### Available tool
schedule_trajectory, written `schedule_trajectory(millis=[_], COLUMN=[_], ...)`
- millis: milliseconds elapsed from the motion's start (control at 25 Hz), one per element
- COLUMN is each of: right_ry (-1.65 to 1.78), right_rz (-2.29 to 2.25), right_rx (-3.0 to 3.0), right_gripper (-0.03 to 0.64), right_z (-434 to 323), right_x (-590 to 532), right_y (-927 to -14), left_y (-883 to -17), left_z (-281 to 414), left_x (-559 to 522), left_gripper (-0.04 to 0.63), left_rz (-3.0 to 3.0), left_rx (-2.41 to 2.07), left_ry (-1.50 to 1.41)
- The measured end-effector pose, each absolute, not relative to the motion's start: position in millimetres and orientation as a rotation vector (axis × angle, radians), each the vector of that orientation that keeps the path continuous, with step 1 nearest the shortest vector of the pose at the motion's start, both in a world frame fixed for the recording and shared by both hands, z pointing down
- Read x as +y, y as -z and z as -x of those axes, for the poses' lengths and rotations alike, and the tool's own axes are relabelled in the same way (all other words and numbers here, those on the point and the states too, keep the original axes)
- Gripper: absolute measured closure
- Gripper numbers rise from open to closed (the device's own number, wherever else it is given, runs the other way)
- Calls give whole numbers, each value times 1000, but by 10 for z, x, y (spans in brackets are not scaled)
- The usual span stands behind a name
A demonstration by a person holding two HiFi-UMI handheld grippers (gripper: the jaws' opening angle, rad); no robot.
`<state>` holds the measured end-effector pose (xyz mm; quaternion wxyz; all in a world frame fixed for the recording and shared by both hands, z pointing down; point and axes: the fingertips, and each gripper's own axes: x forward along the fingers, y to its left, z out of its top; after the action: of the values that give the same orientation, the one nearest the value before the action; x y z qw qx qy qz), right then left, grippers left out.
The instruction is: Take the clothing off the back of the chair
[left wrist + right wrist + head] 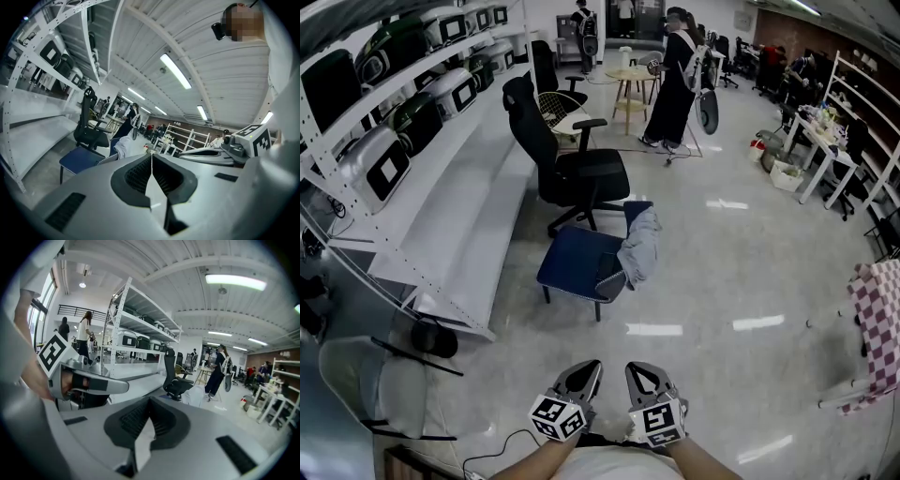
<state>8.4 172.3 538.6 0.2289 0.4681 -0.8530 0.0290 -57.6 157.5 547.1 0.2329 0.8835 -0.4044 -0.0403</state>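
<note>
A low blue chair stands on the grey floor a little ahead of me. A pale grey garment hangs over its back on the right side. Both grippers sit side by side at the bottom of the head view, well short of the chair. My left gripper is shut with nothing in it, and so is my right gripper. In the left gripper view the shut jaws point toward the blue seat and the garment. The right gripper view shows its shut jaws and the garment far off.
A black office chair stands just behind the blue chair. Long white shelving with appliances runs along the left. A person stands by a small round table farther back. A checkered cloth hangs at the right edge.
</note>
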Motion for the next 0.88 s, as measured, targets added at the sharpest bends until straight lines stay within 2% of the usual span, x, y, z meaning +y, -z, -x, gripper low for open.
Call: schedule_trajectory(millis=[880], right_ry=[-134], right_rz=[-1374], right_rx=[-2282], right_gripper=[601], right_z=[366], right_x=[1625], right_y=[-5517], left_y=[-5587], left_z=[950], left_x=[1386], left_gripper=[581], left_rz=[-2447], left_rx=[-995], left_ry=[108])
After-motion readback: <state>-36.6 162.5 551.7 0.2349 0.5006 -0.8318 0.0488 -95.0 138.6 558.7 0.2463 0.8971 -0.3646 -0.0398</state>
